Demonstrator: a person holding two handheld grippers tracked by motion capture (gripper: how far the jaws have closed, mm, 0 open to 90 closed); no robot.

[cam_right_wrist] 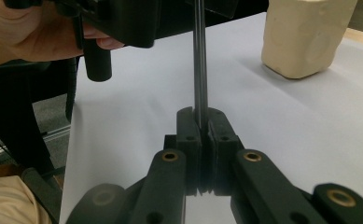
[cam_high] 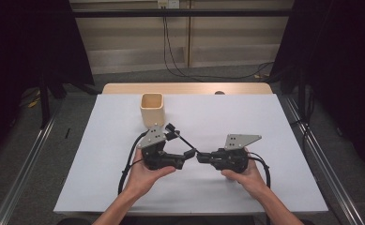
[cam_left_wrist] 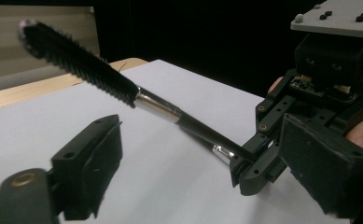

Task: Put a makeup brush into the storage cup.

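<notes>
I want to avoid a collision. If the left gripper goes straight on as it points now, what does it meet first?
Probably the right gripper, whose fingers are shut on the brush handle; depth is uncertain.

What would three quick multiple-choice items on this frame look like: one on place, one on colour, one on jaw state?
1. Where does the cup stand?
A. beyond the left gripper, toward the table's far edge
B. between the two grippers
C. at the near right corner

2. What colour are the brush bristles?
A. white
B. black
C. red

3. How do the right gripper jaws stand?
A. wide open, nothing between them
B. shut on the brush handle
C. shut on the cup's rim

Answers:
1 A, the high view shows the cup on the white table behind the left gripper.
2 B, the left gripper view shows dark bristles above a silver ferrule.
3 B, the right gripper view shows the jaws pinching the thin black handle.
</notes>
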